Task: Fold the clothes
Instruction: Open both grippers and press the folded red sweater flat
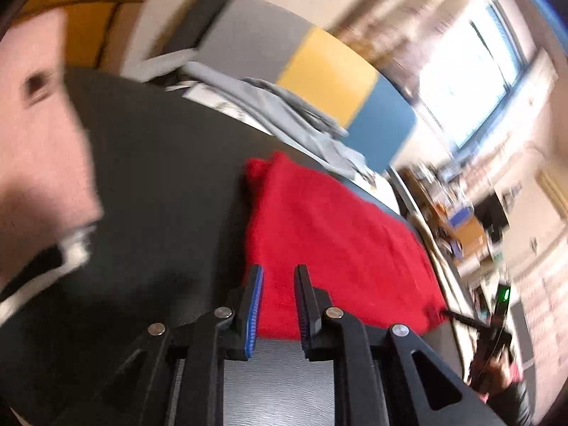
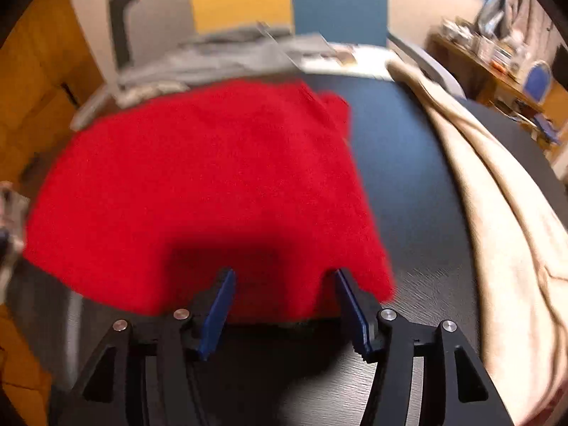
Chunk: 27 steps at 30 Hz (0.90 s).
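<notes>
A red knitted garment lies folded flat on the dark table. My left gripper is open with a narrow gap, empty, just above the garment's near edge. In the right wrist view the same red garment fills the middle. My right gripper is open wide, empty, with its blue-padded fingers at the garment's near edge. The right gripper also shows at the far right of the left wrist view.
A grey garment and papers lie at the table's far side, in front of a yellow and blue panel. A cream garment lies along the right side of the table. A cluttered desk stands beyond.
</notes>
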{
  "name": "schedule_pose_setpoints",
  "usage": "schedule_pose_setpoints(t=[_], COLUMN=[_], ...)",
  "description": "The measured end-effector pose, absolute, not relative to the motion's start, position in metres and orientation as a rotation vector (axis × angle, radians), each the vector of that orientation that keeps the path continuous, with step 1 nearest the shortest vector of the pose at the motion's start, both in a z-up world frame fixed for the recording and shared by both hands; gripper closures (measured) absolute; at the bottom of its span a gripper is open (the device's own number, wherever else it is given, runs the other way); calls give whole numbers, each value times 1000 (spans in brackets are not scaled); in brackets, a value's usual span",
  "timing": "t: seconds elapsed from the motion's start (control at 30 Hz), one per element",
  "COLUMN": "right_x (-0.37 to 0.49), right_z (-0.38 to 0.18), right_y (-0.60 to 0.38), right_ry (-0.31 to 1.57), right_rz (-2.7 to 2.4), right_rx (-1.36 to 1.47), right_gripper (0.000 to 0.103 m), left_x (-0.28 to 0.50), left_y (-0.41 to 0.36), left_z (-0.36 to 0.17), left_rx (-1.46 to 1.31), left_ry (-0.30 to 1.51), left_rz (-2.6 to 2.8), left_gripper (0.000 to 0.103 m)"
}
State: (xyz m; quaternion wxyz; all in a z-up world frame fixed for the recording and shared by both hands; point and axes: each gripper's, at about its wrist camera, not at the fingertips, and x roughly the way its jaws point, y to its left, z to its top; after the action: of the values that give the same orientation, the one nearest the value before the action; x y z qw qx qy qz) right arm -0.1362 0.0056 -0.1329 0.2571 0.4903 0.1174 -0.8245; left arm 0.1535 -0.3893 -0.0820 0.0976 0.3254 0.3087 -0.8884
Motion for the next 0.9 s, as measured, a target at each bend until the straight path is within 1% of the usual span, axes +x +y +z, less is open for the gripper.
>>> schedule_pose_setpoints(t=[0.07, 0.1, 0.17, 0.27, 0.33, 0.4, 0.43, 0.5, 0.57, 0.6, 0.7, 0.77, 0.8, 0.9], right_x=[-131, -129, -124, -117, -114, -111, -109, -106, -103, -101, -96, -93, -92, -98], right_z=[-133, -133, -133, -134, -136, -138, -139, -141, -143, -144, -147, -149, -148, -128], right_y=[-4, -9, -20, -32, -26, -20, -17, -11, -5, -2, 8, 14, 16, 16], right_ry=[321, 322, 324, 328, 334, 340, 343, 350, 356, 359, 368, 374, 364, 252], right_rz=[-2214, -2203, -2180, -2149, -2149, -2148, -2148, -2148, -2147, -2147, -2146, -2145, -2148, -2176], right_rx=[1303, 1290, 1263, 1229, 1243, 1256, 1263, 1276, 1289, 1296, 1316, 1329, 1328, 1274], right_gripper=[42, 38, 35, 35, 35, 28, 27, 26, 24, 22, 20, 20, 20, 20], left_x=[135, 125, 109, 98, 94, 97, 98, 100, 101, 104, 110, 117, 122, 120], left_y=[-369, -358, -337, -319, -319, -320, -319, -313, -304, -304, -312, -313, -313, -313], left_z=[-88, -94, -104, -118, -125, -131, -132, -135, -139, -139, -138, -135, -130, -104], left_rx=[1054, 1099, 1173, 1229, 1256, 1279, 1297, 1371, 1431, 1439, 1451, 1421, 1380, 1194], left_ry=[844, 815, 751, 643, 614, 570, 527, 386, 239, 240, 337, 433, 491, 617], left_rz=[-2654, -2660, -2666, -2653, -2634, -2637, -2646, -2653, -2655, -2656, -2654, -2677, -2708, -2789], left_gripper=[87, 87, 87, 85, 85, 85, 85, 85, 88, 88, 88, 88, 88, 87])
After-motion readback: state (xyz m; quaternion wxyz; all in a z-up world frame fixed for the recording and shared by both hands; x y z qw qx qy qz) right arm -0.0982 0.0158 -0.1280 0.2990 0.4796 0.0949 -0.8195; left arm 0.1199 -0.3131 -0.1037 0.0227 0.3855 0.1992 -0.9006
